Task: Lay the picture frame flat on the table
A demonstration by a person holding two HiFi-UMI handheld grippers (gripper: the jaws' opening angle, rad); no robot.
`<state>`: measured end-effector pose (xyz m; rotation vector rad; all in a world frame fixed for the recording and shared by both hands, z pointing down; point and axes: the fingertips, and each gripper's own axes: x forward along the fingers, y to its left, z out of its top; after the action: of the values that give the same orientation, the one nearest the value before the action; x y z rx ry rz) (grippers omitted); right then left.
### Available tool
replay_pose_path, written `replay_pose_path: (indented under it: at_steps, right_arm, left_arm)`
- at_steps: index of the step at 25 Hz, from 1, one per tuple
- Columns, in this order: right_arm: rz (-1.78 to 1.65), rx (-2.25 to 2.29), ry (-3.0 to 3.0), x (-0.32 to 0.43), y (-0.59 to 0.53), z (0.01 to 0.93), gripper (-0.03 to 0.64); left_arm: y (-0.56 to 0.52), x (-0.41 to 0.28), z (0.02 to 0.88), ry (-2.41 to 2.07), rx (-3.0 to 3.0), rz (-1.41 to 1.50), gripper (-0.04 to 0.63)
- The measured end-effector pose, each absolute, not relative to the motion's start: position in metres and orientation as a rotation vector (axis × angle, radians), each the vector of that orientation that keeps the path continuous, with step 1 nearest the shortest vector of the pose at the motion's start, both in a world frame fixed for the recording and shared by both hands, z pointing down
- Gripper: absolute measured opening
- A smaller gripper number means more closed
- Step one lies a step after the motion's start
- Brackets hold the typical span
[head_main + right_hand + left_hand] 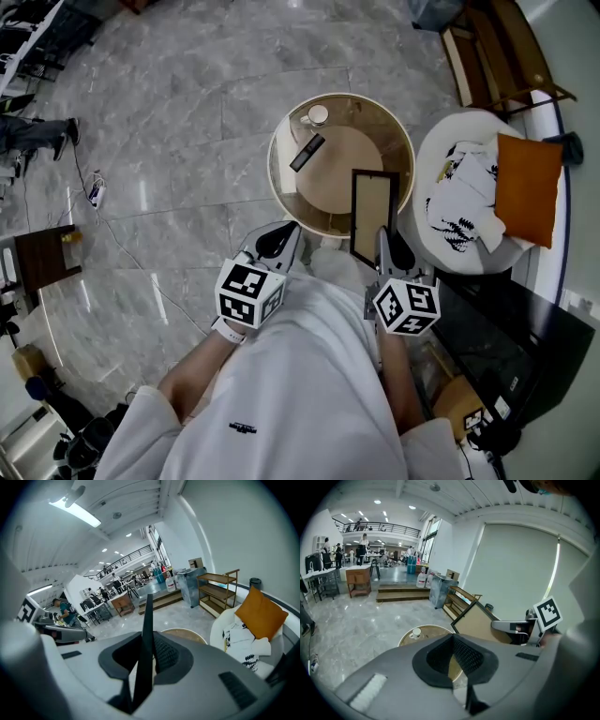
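I count one picture frame (373, 214), one round glass-topped table (281, 178), and my two claws. The left gripper (279, 239) and the right gripper (386, 246) each carry one marker cube.

On the table there is one small white cup (318, 114) and one dark remote (307, 153). Both sit on the far left part of the top, apart from the frame. To the right of the table stands one white round chair (441, 150), bearing one orange cushion (528, 187) and one white patterned cloth (464, 197). A wooden shelf (487, 56) stands beyond it. The chair is just beside the table's right rim, close to where my right claw works.

The right gripper view shows the frame edge-on as a thin dark bar rising between the jaws, which are clamped on it. From the head view the frame hangs over the near right rim of the table, with its lower edge at the right claw. It is tilted up rather than flat, showing a tan panel inside a dark border. I cannot tell whether it touches the tabletop.

My left claw has its jaws drawn together with nothing between them. It sits off the near left rim, apart from the frame.
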<state>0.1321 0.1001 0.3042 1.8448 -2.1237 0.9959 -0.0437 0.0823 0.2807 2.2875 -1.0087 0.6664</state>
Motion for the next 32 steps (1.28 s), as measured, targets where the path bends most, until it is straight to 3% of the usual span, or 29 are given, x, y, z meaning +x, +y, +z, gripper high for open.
replay_pose_path:
  at_steps: [17,32]
  right_arm:
    - [1.066,1.768,-2.059,0.150,0.032,0.348,0.063]
    - [1.126,1.724,-2.032,0.156,-0.072,0.448,0.063]
  left_arm:
    - [0.018,-0.019,0.310,-0.985,2.233,0.663,0.005]
    - [-0.054,-0.004,0.417,-0.959,2.175,0.726,0.004]
